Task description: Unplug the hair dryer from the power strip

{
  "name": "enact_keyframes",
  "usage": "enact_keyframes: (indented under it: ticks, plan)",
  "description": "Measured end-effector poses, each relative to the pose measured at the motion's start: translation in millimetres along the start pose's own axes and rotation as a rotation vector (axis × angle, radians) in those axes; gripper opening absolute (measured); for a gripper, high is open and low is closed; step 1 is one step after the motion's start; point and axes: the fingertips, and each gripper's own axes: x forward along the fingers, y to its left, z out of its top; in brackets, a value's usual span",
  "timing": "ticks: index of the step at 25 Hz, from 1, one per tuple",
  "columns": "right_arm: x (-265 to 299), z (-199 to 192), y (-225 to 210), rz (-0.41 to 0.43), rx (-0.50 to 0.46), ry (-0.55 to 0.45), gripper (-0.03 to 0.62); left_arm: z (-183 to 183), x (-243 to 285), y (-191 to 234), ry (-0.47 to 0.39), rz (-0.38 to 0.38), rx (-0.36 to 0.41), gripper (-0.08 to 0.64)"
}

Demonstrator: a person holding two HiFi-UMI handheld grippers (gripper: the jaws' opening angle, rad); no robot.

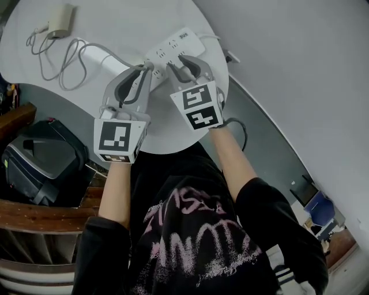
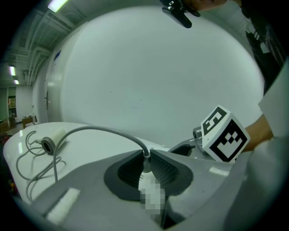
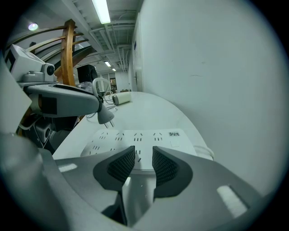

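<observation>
Overhead, the round white desk (image 1: 34, 69) carries a white multi-socket power strip (image 1: 173, 46) at its far right. The white hair dryer (image 1: 60, 20) lies far left, its grey cable (image 1: 69, 63) looped between. A black case (image 1: 40, 155) sits below, left.

In the left gripper view, the left claw (image 2: 146, 157) is clamped on the white plug (image 2: 145, 168), whose lower part is blurred.

In the right gripper view, the right claw (image 3: 143, 155) stands slightly parted and empty over the strip's near edge. The plug hangs above the sockets with its prongs bare. Ceiling strip lights (image 3: 101, 11) run far off.

A white table (image 1: 20, 66) is carrying a power strip (image 1: 173, 49) at upper centre. A hair dryer (image 1: 60, 21) and looped cord (image 1: 64, 72) are lying at upper left.
</observation>
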Motion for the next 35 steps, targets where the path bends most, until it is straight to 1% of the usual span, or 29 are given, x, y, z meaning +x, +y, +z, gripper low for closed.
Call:
enact_keyframes:
  ticks: [8, 14, 18, 20, 30, 35]
  plan:
    - [-0.9, 0.4, 0.1, 0.0, 0.017, -0.011, 0.126, 3.1, -13.5, 14.0, -0.02, 0.055, -0.028, 0.048]
    - [-2.8, 3.8, -0.6, 0.003, 0.035, -0.021, 0.123, 3.1, -20.0, 17.3, -0.026, 0.071, -0.035, 0.048]
    - [-8.6, 13.0, -3.2, -0.012, 0.038, -0.056, 0.094, 0.9, -23.1, 20.4, -0.026, 0.08, -0.048, 0.049]
    - [-10.6, 17.1, -4.2, -0.016, 0.038, -0.068, 0.089, 0.7, -23.9, 22.0, -0.029, 0.085, -0.054, 0.049]
    - [-20.9, 26.4, -3.4, -0.03, 0.036, -0.1, 0.024, 3.3, -28.3, 23.7, -0.043, 0.098, -0.065, 0.049]
    - [-26.6, 30.9, -2.5, -0.032, 0.036, -0.117, 0.011, 3.3, -31.4, 22.9, -0.047, 0.106, -0.072, 0.049]
